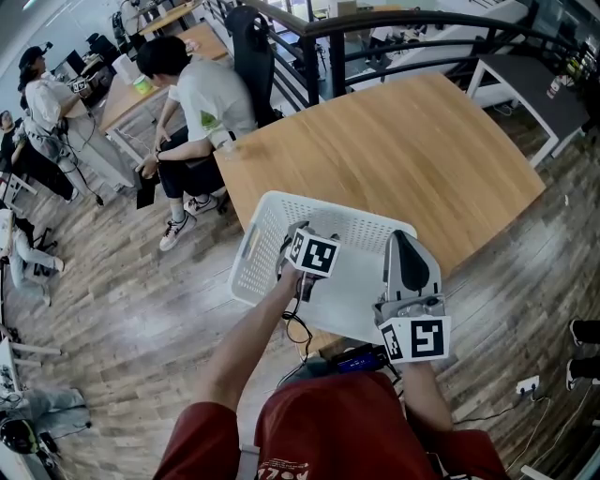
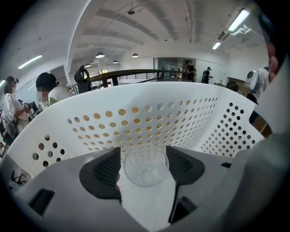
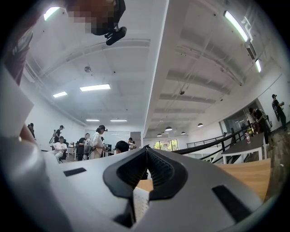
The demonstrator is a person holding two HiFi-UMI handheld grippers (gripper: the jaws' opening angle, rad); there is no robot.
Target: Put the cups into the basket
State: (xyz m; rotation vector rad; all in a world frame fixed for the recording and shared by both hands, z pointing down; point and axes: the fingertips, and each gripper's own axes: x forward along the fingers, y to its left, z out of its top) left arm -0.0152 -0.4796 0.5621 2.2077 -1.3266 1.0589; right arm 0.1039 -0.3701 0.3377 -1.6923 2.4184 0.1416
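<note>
A white perforated basket (image 1: 272, 202) stands at the near edge of the wooden table (image 1: 394, 141). My left gripper (image 1: 302, 279) reaches down into it. In the left gripper view a clear cup (image 2: 145, 166) sits between the two dark pads, mouth toward the camera, its rim touching them on both sides, with the basket wall (image 2: 136, 113) curving behind. My left gripper (image 2: 144, 168) is shut on that cup. My right gripper (image 1: 403, 239) hovers over the basket's right side, and its fingertips (image 3: 146, 147) meet with nothing between them.
A person in a white shirt (image 1: 202, 103) sits on a chair at the table's far left corner. A dark railing (image 1: 375, 23) runs behind the table and a dark side table (image 1: 525, 89) stands at the right. More people and desks fill the far left.
</note>
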